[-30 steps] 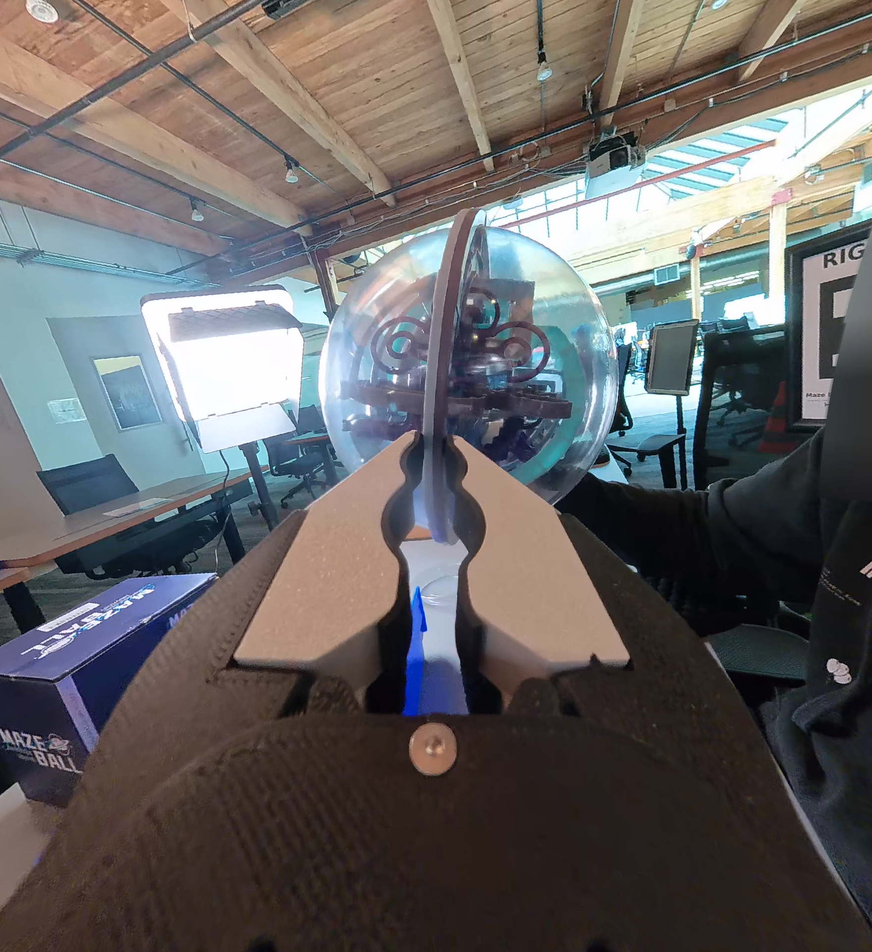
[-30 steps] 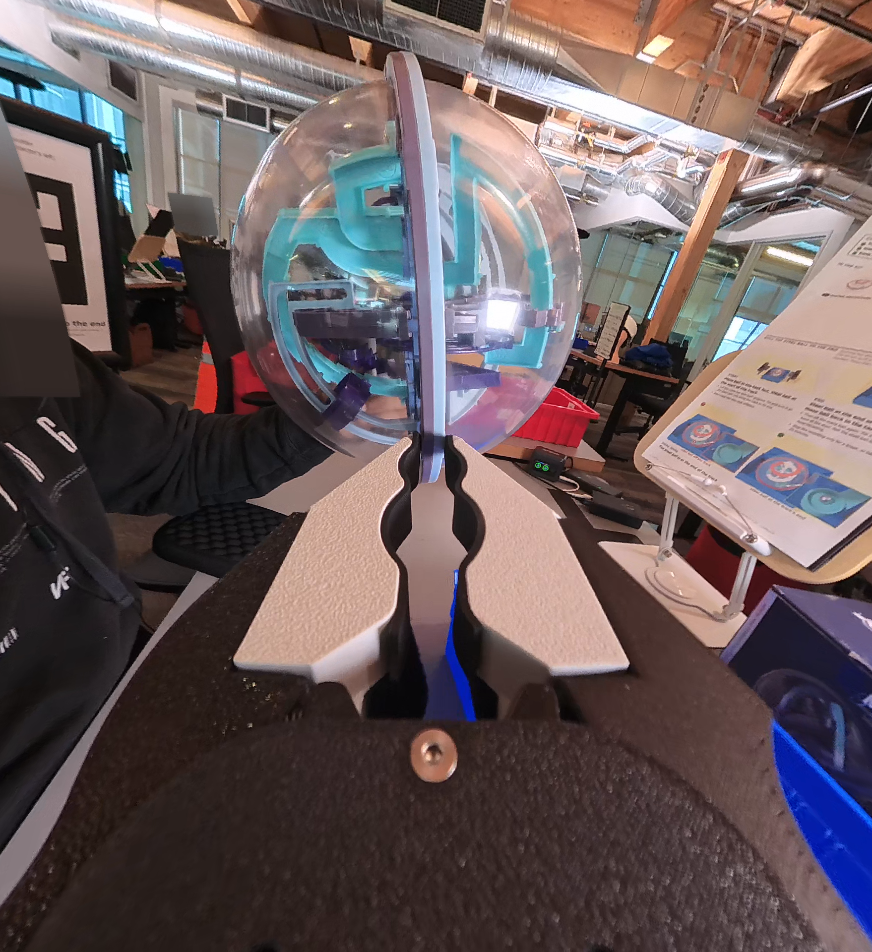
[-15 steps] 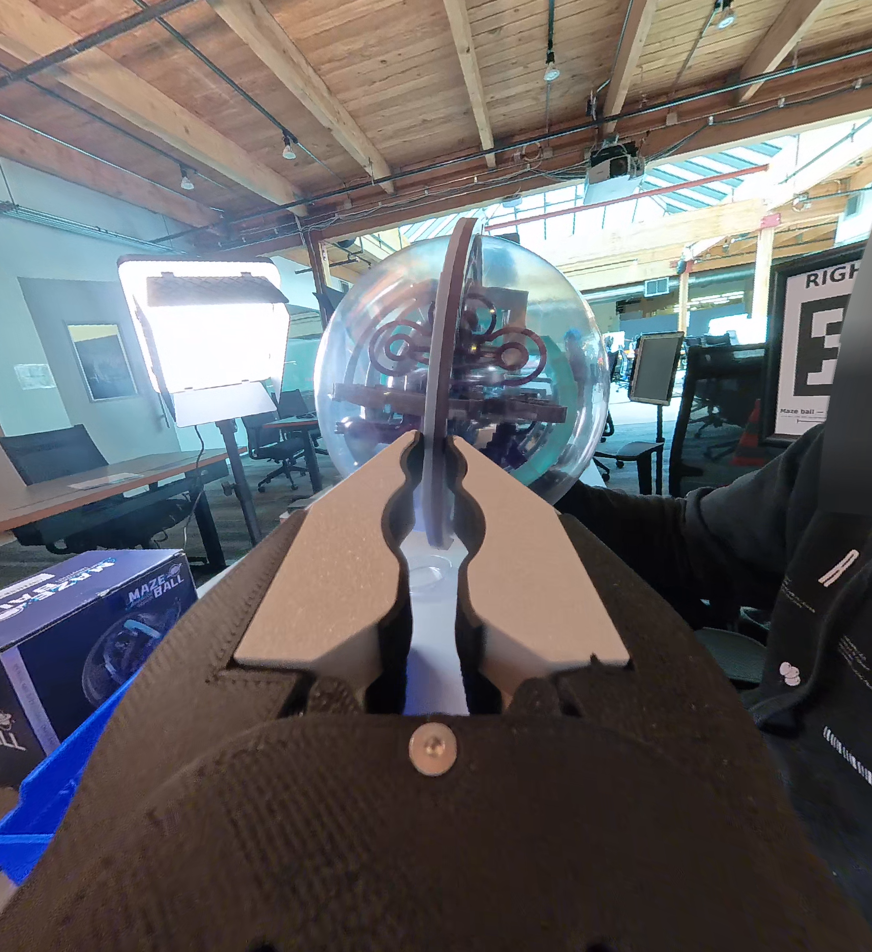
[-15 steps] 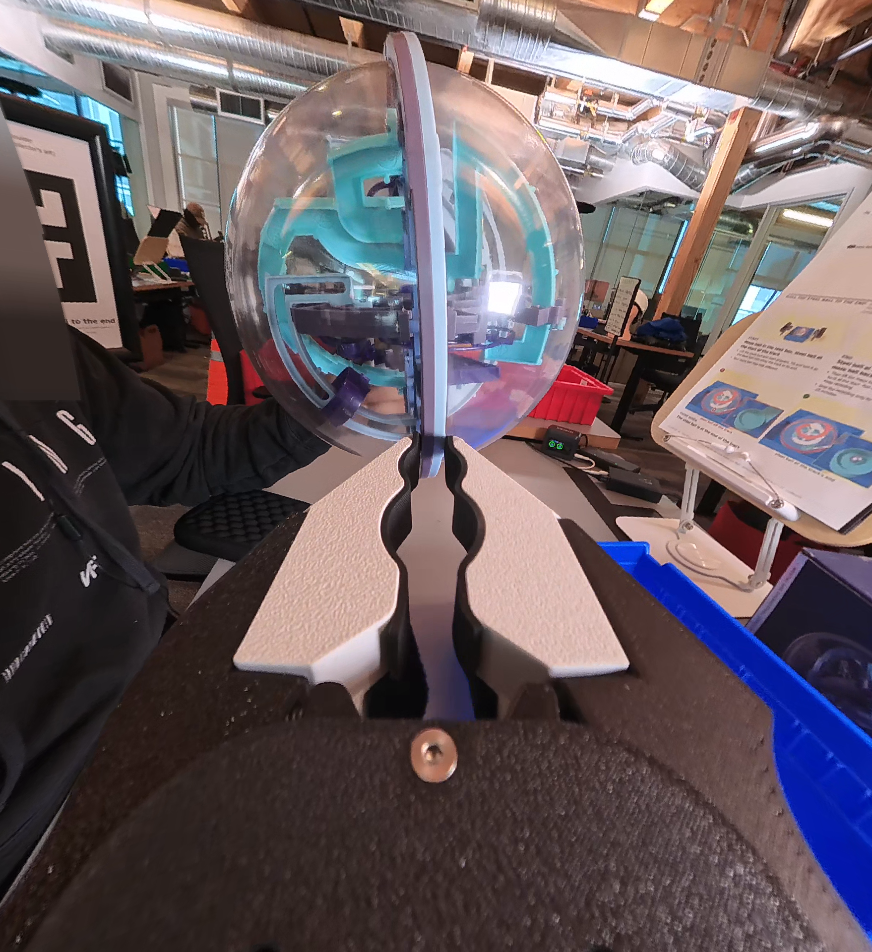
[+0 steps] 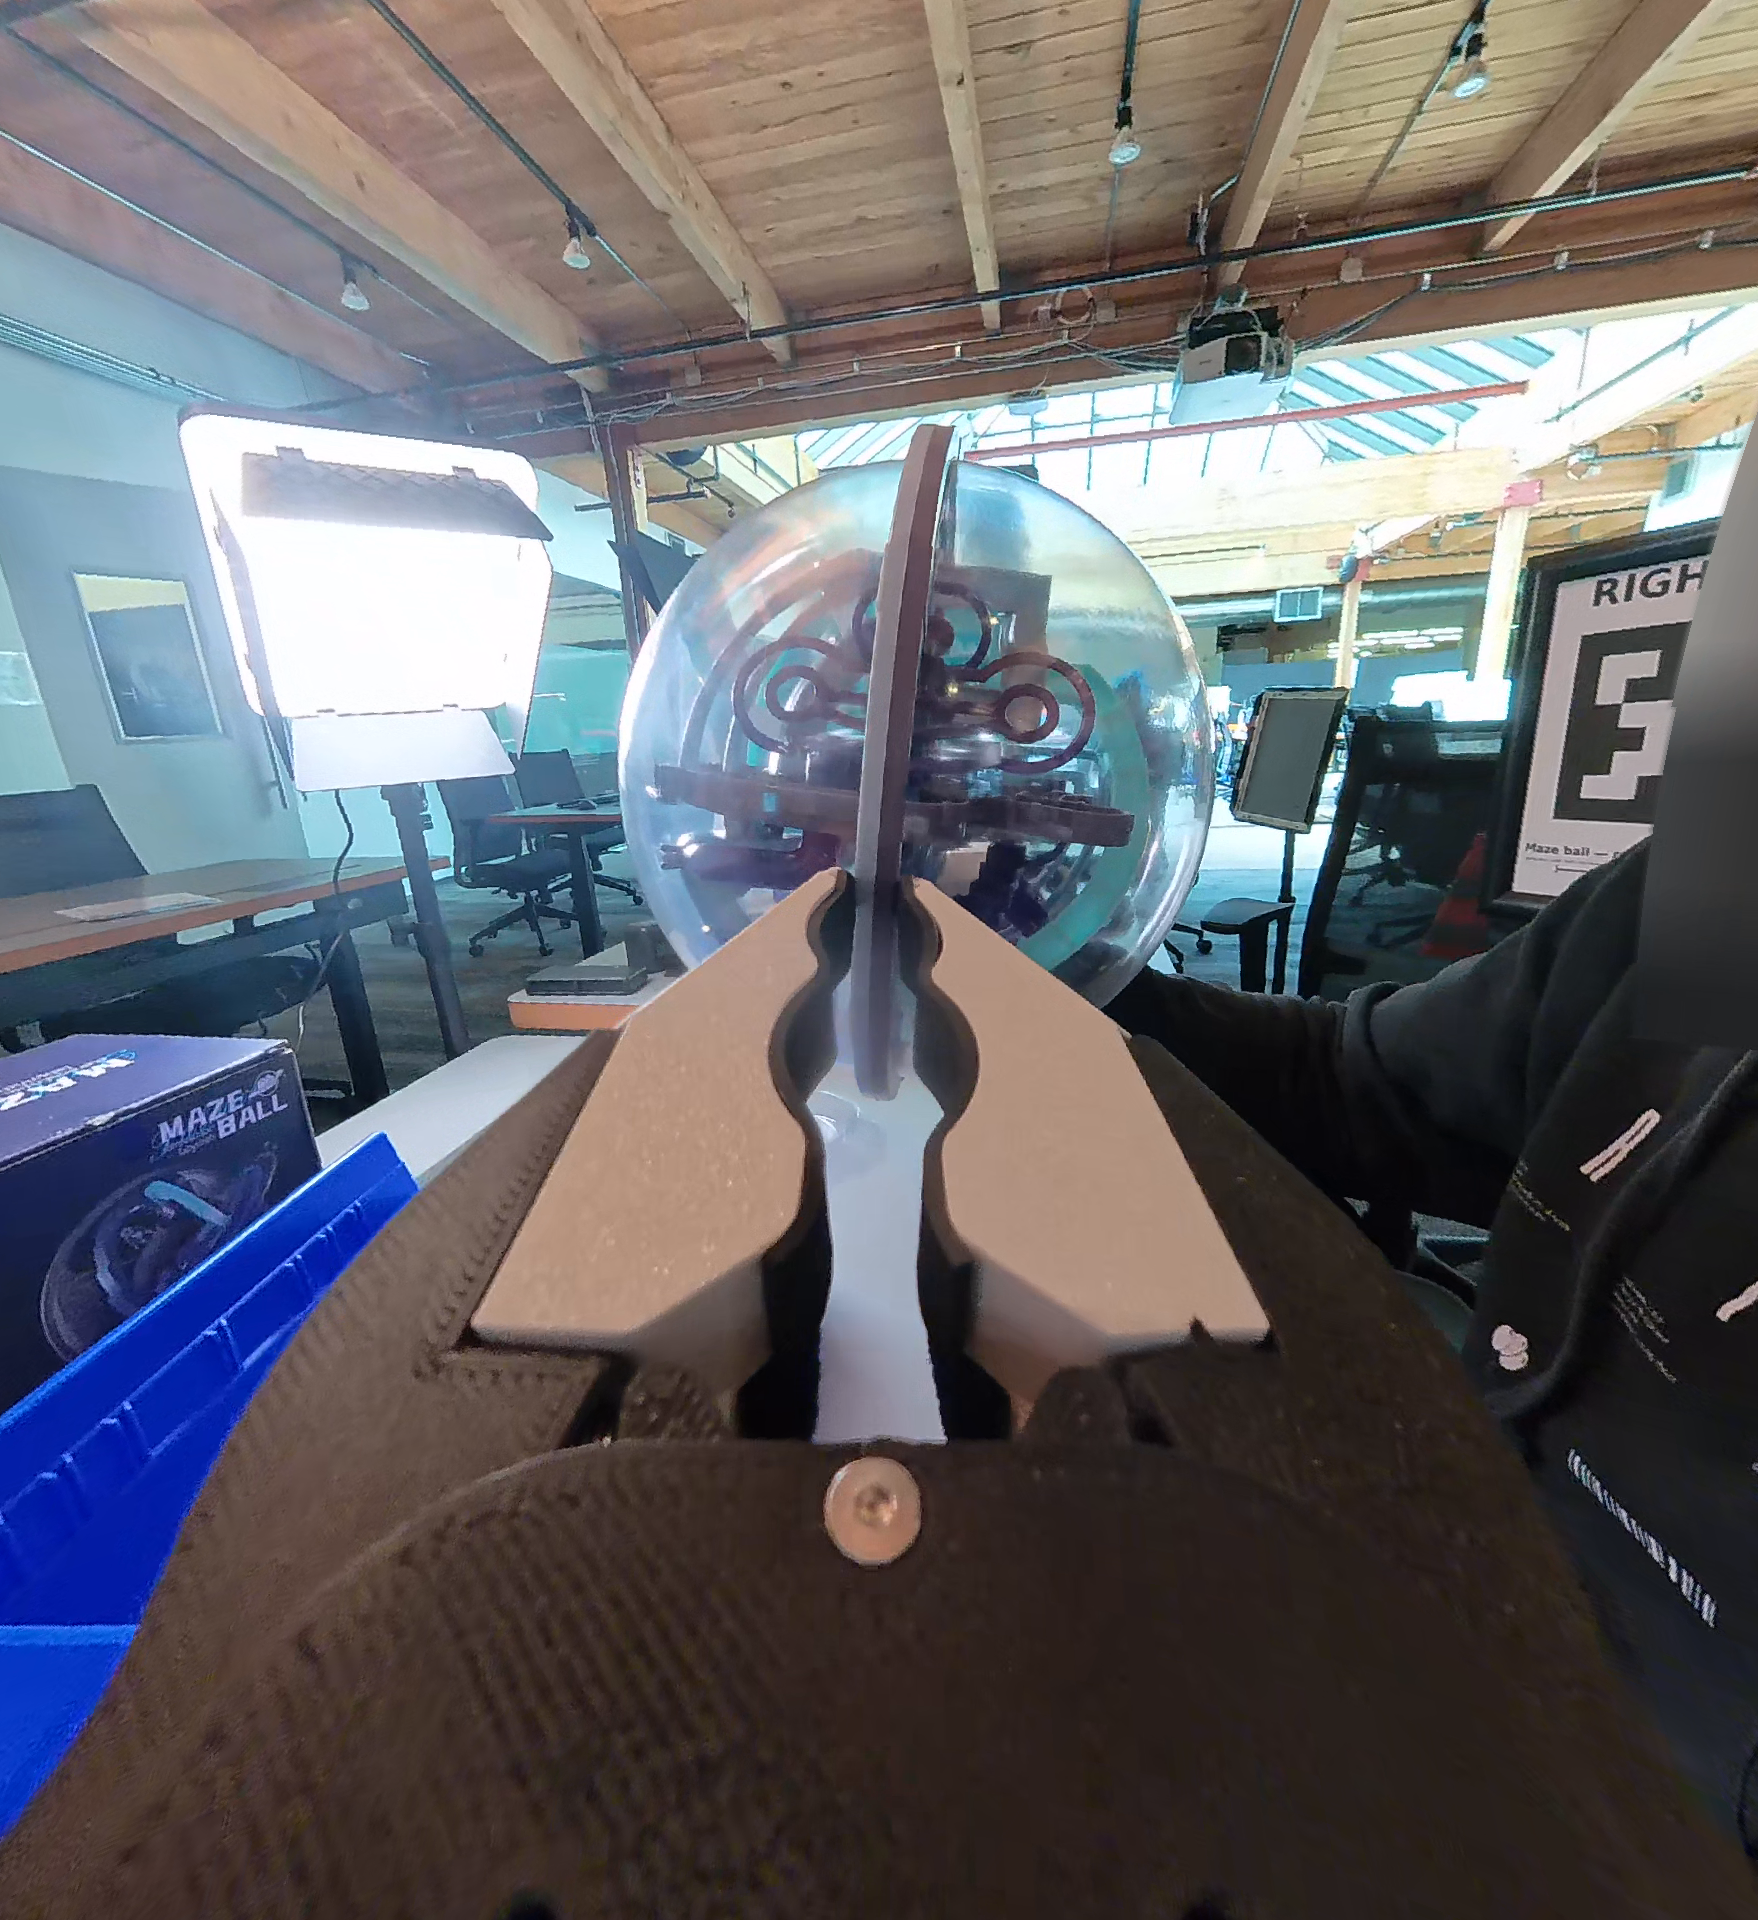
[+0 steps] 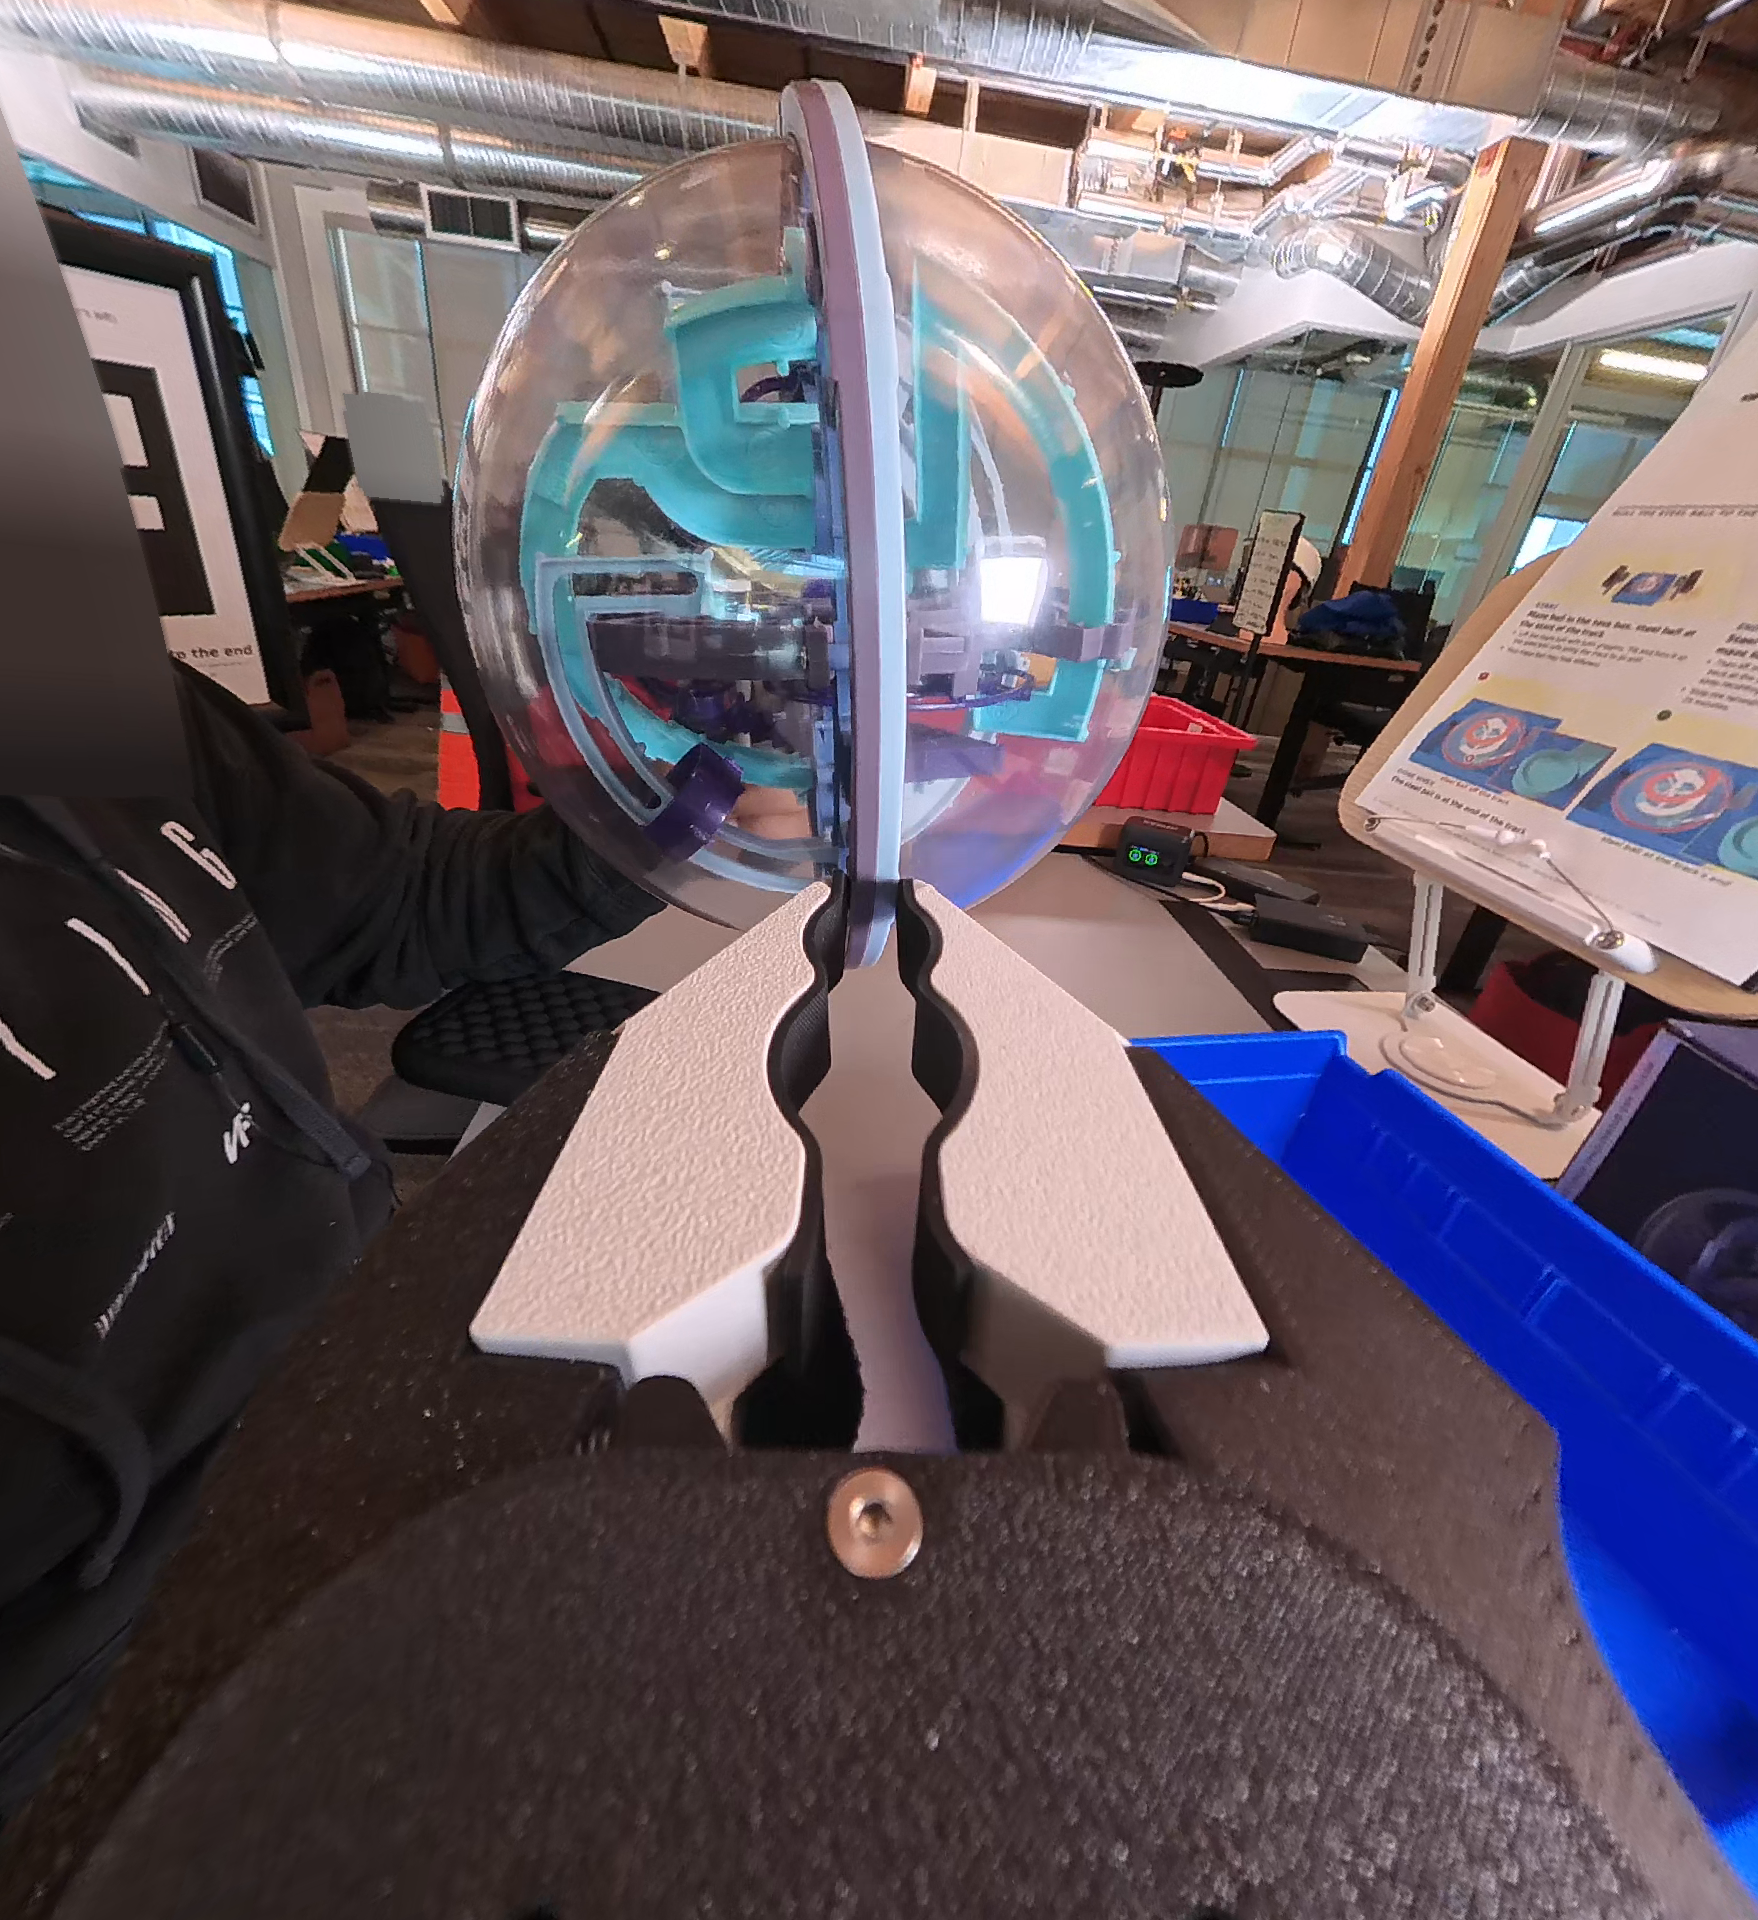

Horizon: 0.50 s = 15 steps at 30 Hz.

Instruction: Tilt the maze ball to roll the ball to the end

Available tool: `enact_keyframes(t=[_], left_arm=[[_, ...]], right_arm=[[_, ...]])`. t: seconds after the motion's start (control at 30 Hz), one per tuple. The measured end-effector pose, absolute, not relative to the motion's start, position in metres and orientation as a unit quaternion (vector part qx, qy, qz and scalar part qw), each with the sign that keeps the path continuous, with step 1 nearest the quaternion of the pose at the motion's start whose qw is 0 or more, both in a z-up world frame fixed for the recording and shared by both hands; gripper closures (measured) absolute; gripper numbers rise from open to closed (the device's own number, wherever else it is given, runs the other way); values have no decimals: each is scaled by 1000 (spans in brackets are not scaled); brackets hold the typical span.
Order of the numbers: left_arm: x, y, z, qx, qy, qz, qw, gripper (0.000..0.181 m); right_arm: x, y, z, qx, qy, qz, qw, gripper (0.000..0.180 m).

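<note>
While held up above the table, the clear maze ball (image 5: 1020, 727) has its flat purple rim (image 6: 859, 520) clamped upright between both claws: the left gripper (image 5: 880, 925) and the right gripper (image 6: 862, 914), each tilted upward from opposite sides; a blue bin (image 6: 1477, 1195) lies near

Each wrist view looks forward and slightly upward along its gripper, close on the shared maze ball (image 5: 916, 727) (image 6: 813, 520) from opposite sides.

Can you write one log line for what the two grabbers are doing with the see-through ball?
left gripper: shut on maze ball rim | right gripper: shut on rim | ball: held aloft | small ball: not spotted
</note>
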<state>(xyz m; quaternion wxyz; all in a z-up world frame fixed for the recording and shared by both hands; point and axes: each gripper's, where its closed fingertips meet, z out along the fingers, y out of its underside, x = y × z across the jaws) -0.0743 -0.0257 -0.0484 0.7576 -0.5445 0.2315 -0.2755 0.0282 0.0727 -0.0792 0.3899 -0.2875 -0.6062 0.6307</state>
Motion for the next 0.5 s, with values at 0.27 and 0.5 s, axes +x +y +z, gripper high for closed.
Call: enact_keyframes(t=[0.27,0.5], left_arm=[[-72,-26,-57,-554,222,-288,749,174],[-71,-26,-66,-561,213,-299,742,174]], right_arm=[[32,71,-88,-298,-606,632,381,172],[34,70,-96,-308,-604,634,372,172]])
